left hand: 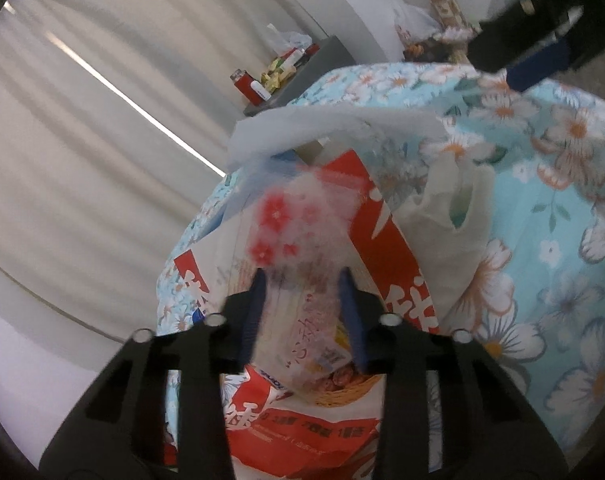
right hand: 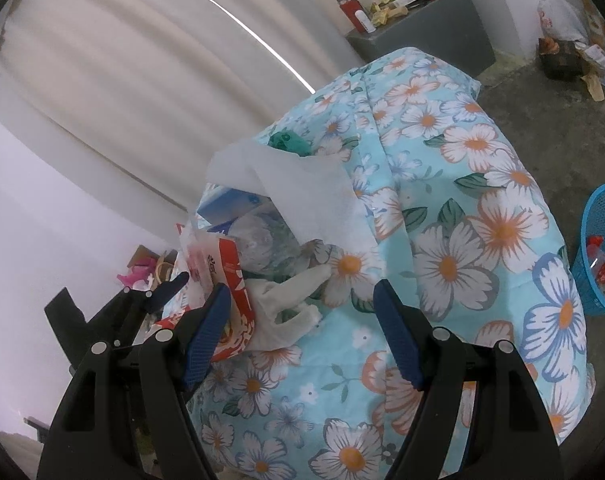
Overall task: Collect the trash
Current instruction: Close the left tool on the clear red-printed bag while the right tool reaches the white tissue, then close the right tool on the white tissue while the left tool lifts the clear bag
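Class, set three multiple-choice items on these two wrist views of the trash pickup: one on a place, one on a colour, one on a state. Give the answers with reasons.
1. Where does the blue basket stand?
A. on the floor beside the flowered cloth
B. on the grey table
C. on the cloth

2. What colour are the tool pads?
A. red
B. blue
C. white

3. How is the left tool?
A. wide open, empty
B. out of view
C. closed on a clear plastic wrapper

Answers: A, it sits on concrete at the right edge; B, both fingers carry blue pads; C, pads press the wrapper.
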Demonstrator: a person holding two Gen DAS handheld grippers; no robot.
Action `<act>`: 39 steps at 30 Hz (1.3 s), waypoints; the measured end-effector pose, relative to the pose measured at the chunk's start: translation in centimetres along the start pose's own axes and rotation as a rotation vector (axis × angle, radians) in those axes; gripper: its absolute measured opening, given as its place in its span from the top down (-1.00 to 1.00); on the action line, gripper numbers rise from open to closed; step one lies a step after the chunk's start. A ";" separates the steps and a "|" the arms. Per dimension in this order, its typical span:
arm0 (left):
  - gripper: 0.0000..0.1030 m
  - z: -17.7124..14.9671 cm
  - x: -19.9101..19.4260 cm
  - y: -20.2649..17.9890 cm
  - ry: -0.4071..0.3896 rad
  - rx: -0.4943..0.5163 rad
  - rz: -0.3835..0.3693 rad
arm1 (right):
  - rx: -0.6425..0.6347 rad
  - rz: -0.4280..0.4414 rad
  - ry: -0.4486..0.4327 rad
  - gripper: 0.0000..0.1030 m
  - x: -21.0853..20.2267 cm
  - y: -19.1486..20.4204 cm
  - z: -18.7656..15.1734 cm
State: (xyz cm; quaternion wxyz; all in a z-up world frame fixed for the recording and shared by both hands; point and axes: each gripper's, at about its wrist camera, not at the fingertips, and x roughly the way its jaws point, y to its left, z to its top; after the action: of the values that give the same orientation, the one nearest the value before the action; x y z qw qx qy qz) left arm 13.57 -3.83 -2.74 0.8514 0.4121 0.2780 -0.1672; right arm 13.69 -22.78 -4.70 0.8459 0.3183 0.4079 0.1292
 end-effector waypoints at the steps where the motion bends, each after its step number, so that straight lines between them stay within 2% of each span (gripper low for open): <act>1: 0.52 0.1 0.0 0.1 -0.004 -0.010 -0.001 | -0.001 0.000 0.000 -0.41 0.0 0.0 0.0; 4: 0.75 0.3 -0.4 1.0 -0.026 -0.056 -0.007 | -0.004 0.001 -0.002 -0.41 0.0 0.1 0.0; 9: 0.97 0.0 -1.1 2.5 -0.052 -0.135 -0.029 | -0.006 0.001 -0.012 -0.40 -0.3 0.2 0.0; 14: 1.00 -0.5 -1.9 4.4 -0.079 -0.236 -0.046 | 0.009 0.006 -0.017 -0.34 -0.6 0.0 0.2; 20: 1.00 -1.3 -2.4 7.9 -0.106 -0.444 -0.083 | 0.052 0.040 -0.013 -0.28 -0.7 -0.7 0.6; 26: 1.00 -3.2 -2.0 11.5 -0.120 -0.652 -0.124 | 0.238 0.192 0.033 -0.19 0.9 -2.9 2.1; 31: 1.00 -4.3 -1.7 13.1 -0.136 -0.746 -0.133 | 0.476 0.349 0.120 -0.16 4.2 -4.9 3.0; 34: 1.00 -4.8 -1.6 13.7 -0.145 -0.794 -0.143 | 0.615 0.397 0.178 -0.16 6.5 -5.8 2.8; 39: 1.00 -5.5 -2.1 14.2 -0.161 -0.824 -0.141 | 0.736 0.416 0.211 -0.16 9.0 -6.4 2.7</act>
State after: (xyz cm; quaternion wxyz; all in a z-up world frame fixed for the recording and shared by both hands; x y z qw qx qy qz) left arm 17.37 9.24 4.49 0.9505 0.0031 0.2816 -0.1317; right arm 21.21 -24.56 -13.05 0.5857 0.6592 0.4381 0.1748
